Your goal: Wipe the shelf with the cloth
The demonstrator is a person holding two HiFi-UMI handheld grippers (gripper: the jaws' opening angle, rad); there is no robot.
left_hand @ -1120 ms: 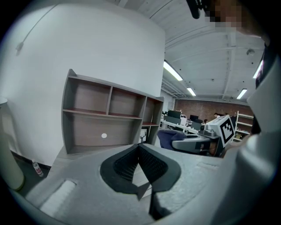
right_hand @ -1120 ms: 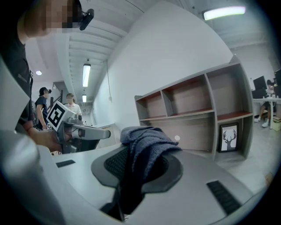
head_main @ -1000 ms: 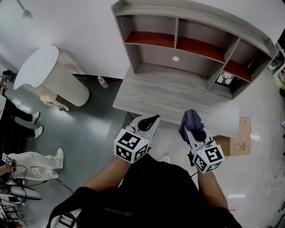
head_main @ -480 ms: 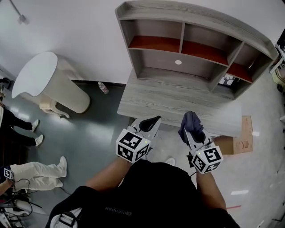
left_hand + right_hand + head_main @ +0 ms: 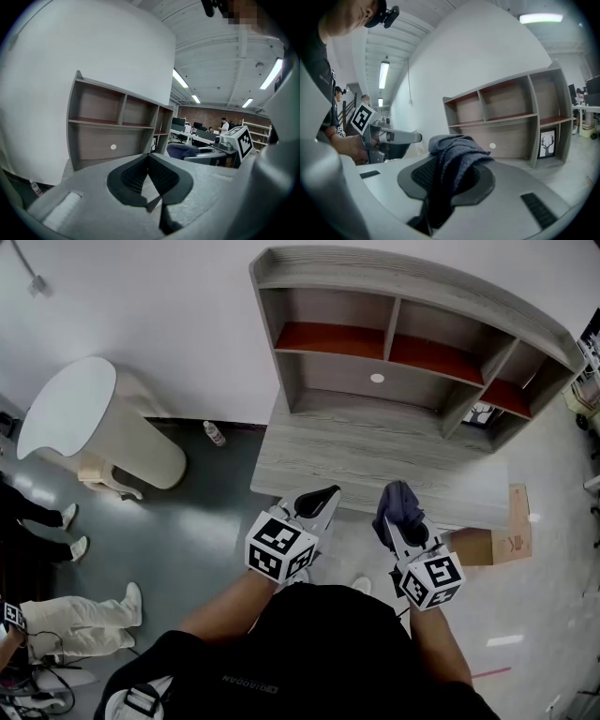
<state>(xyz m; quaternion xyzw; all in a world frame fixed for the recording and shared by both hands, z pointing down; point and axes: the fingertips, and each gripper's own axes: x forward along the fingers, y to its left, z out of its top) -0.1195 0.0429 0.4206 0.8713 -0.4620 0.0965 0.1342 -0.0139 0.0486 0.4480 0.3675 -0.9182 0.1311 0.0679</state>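
jaws of right gripper (image 5: 395,519) clamp cloth (image 5: 454,150); left gripper (image 5: 322,494) closed; shirt (image 5: 309,643) reads diadora.

Shelf (image 5: 412,279): grey wood-grain board, matt; inner ledges (image 5: 328,337) red-brown, smooth. Desk top (image 5: 375,451) below it has the same grey grain, dull finish.

Cloth (image 5: 454,152): dark blue-grey fabric, soft, looped knit surface, no sheen.

Left gripper (image 5: 149,159): light grey plastic shell, matt; pads (image 5: 164,176) black, ribbed, rubbery-looking. Right gripper (image 5: 401,521): same grey plastic.

Floor (image 5: 187,521), left: dark, glossy, throws back light patches.

Cardboard box (image 5: 511,531), right: brown, matt.

Wall (image 5: 169,315), far: white, smooth, flat finish.
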